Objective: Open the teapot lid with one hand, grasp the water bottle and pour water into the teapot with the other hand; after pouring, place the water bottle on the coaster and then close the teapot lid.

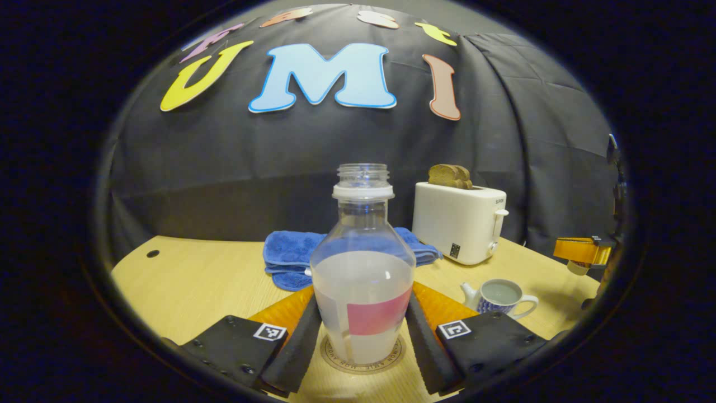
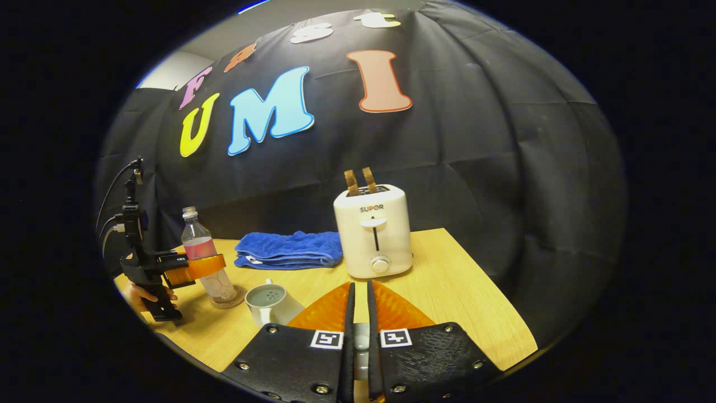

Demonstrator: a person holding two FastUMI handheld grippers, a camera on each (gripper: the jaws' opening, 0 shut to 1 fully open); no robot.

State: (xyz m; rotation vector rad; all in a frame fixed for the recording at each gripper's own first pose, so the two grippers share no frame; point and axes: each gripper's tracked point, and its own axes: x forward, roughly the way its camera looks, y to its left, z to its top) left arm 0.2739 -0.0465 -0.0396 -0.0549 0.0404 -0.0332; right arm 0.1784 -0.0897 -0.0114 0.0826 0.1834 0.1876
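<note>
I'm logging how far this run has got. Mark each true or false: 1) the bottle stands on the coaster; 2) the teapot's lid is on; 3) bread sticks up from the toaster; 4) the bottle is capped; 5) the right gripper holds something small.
1) True: the bottle stands on the coaster, between the left gripper's fingers.
2) False: the teapot is open, water showing inside.
3) True: bread sticks up from the toaster.
4) False: its neck is open.
5) True: the right gripper pinches a small pale thing, probably the lid.
</note>
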